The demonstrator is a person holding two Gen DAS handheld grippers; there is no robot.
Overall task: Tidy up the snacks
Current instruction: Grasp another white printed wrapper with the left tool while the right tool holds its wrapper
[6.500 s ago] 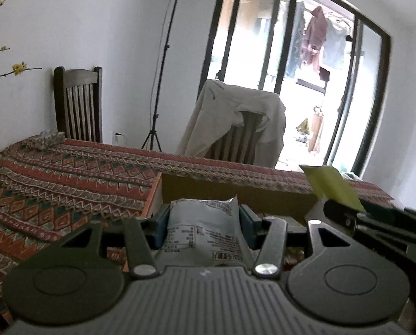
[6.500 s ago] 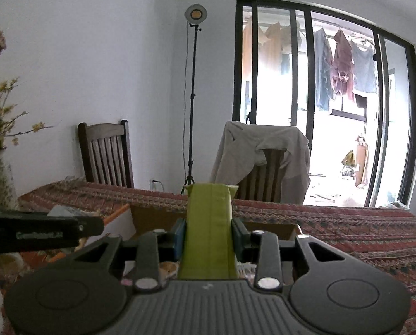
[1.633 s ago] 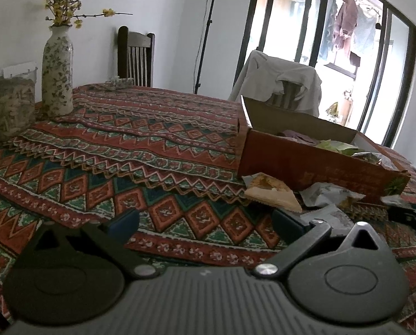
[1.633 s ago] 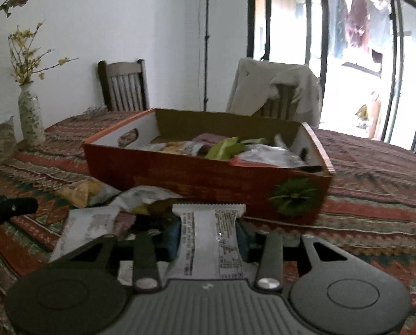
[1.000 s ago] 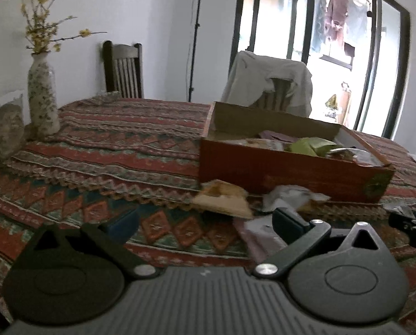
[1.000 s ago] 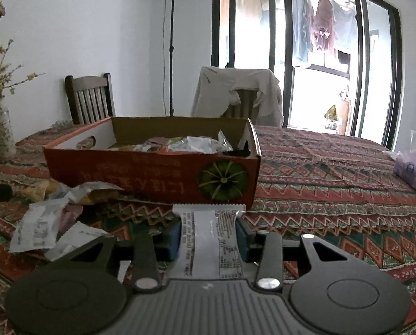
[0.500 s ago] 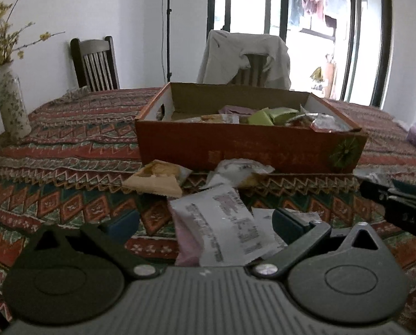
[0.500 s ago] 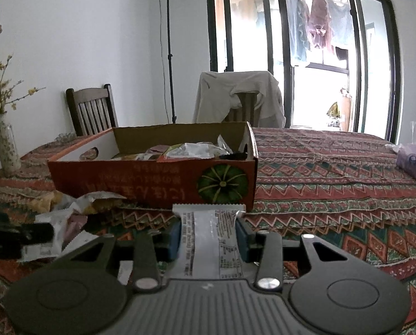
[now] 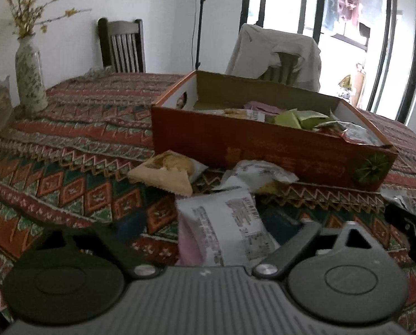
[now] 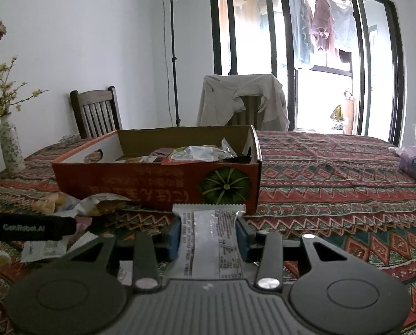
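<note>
1. The left hand-held gripper (image 9: 208,223) fills the bottom of its own view. Its jaws stand wide and are closing, with a white-and-pink snack packet (image 9: 222,229) lying between them on the surface (image 9: 82,128); the pads are not pressing on it.
2. The right hand-held gripper (image 10: 208,233), at the lower middle of its view, is clamped on a silvery printed snack wrapper (image 10: 208,234), whose crimped end sticks up between the blue pads.
3. An orange cardboard box (image 10: 157,184) sits at the centre of both views on the patterned cloth. It holds several packets, among them green ones (image 9: 300,118) at the upper right of the left view.
4. Loose packets lie on the surface in front of the box: a tan cookie packet (image 9: 166,173) at mid-frame in the left view, and a crumpled white packet (image 9: 258,173) just right of it.
5. A flowered vase (image 9: 30,81) with yellow twigs stands at the upper left.
6. Behind the surface stand a wooden chair (image 10: 95,111) and a second chair draped in a pale garment (image 10: 241,100).
</note>
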